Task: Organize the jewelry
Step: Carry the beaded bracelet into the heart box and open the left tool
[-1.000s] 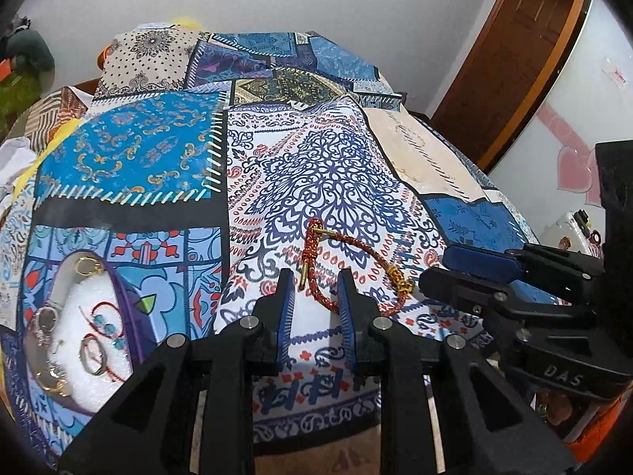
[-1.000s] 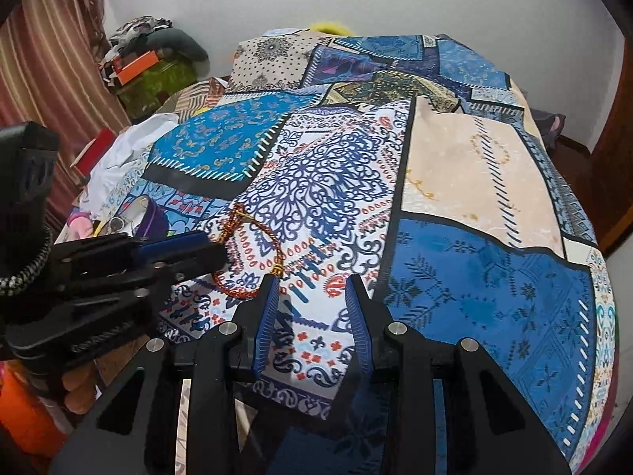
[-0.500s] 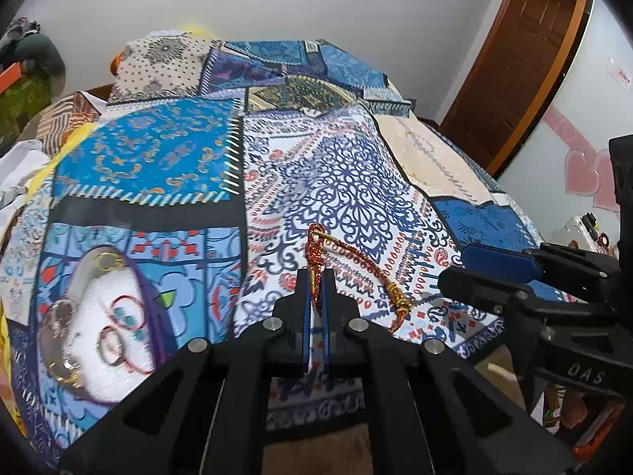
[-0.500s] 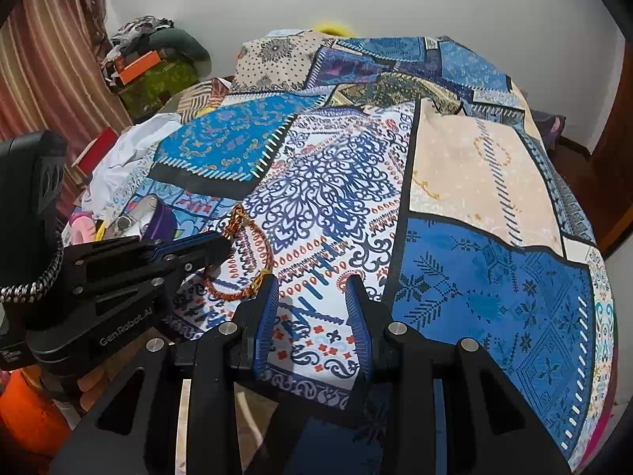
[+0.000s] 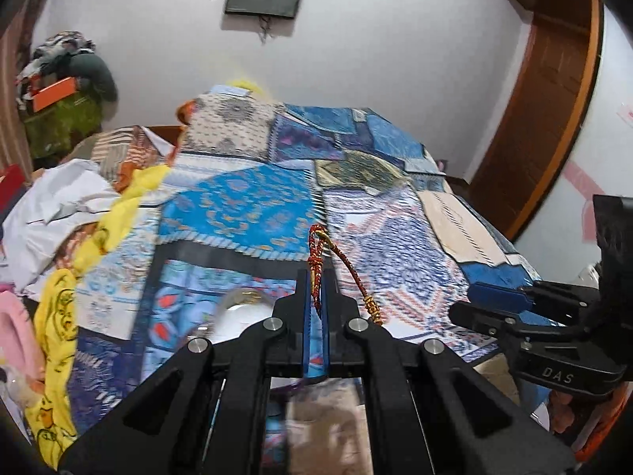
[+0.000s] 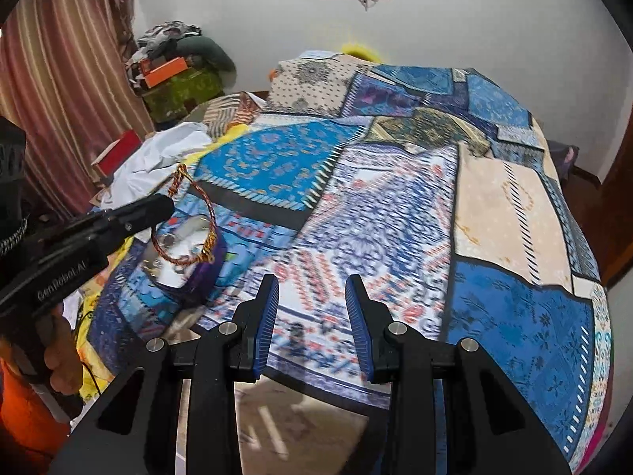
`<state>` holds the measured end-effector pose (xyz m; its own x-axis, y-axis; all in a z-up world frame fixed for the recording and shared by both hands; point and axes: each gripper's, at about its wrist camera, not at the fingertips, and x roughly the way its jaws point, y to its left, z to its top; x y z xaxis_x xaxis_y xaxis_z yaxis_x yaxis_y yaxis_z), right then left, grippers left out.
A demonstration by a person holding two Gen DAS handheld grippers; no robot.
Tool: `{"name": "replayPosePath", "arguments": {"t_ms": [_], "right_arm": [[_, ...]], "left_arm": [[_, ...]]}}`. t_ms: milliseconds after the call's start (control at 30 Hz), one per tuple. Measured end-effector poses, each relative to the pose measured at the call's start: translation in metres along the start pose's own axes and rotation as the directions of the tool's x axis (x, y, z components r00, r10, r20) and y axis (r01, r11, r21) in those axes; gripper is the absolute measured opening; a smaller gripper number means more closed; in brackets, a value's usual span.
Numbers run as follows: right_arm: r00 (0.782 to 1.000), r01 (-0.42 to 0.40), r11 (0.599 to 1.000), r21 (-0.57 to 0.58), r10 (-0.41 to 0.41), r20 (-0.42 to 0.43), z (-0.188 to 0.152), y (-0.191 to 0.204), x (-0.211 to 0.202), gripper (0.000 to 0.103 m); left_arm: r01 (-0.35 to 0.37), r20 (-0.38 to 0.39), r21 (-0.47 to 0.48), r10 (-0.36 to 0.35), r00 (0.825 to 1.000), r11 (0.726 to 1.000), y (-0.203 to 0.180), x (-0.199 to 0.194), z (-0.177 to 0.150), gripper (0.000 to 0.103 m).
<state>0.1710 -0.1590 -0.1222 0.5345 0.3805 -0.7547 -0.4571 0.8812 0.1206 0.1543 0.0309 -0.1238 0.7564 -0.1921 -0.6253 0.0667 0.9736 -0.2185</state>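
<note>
A: Left gripper [image 5: 315, 289]: jaws nearly together, pinching the red-and-gold cord bracelet [image 5: 316, 255] at its knotted end

B: And the loop?

A: Off the bedspread [image 6: 395, 213], hanging from the fingertips over the purple jewelry box [image 6: 198, 273] (seen from the right wrist); gold beads dangle on the far strand

B: Right gripper [image 6: 312, 308]?

A: Jaws wide apart, nothing between them, over the near edge of the bedspread, well apart from the box

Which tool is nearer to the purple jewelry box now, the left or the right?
Left. The left tool hangs over the purple jewelry box, holding the red bracelet. The right tool is off to its right, open.
</note>
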Motion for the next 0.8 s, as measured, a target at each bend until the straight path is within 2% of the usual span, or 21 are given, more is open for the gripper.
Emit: {"name": "replayPosePath", "arguments": {"t_ms": [267,367,567,733,800], "right_arm": [[0.999,-0.041,0.997,-0.067,0.043,0.021,0.01,0.035,0.001,0.032],[0.998,-0.05,0.995,-0.085,0.053,0.033,0.012,0.044,-0.001,0.032],[0.996,-0.058,0.994,-0.095,0.063,0.057,0.015,0.052,-0.008,0.032],[0.995,-0.052,0.994,-0.094,0.06,0.078,0.017,0.054,-0.017,0.032],[0.994,-0.054,0.994,-0.092,0.063,0.093,0.017,0.055,-0.023,0.032]], "left_arm": [[-0.046,-0.038,-0.052,0.044,0.998,0.998,0.034,0.005,-0.011,0.003],[-0.049,-0.076,-0.057,0.045,0.996,0.997,0.04,0.015,-0.019,0.003],[-0.102,-0.155,-0.029,0.096,0.983,0.994,0.039,0.035,-0.031,0.003],[-0.111,-0.134,0.002,0.11,0.985,0.994,0.031,0.022,-0.029,0.019],[-0.117,-0.107,0.019,0.118,0.987,0.993,0.027,0.011,-0.025,0.031]]}}
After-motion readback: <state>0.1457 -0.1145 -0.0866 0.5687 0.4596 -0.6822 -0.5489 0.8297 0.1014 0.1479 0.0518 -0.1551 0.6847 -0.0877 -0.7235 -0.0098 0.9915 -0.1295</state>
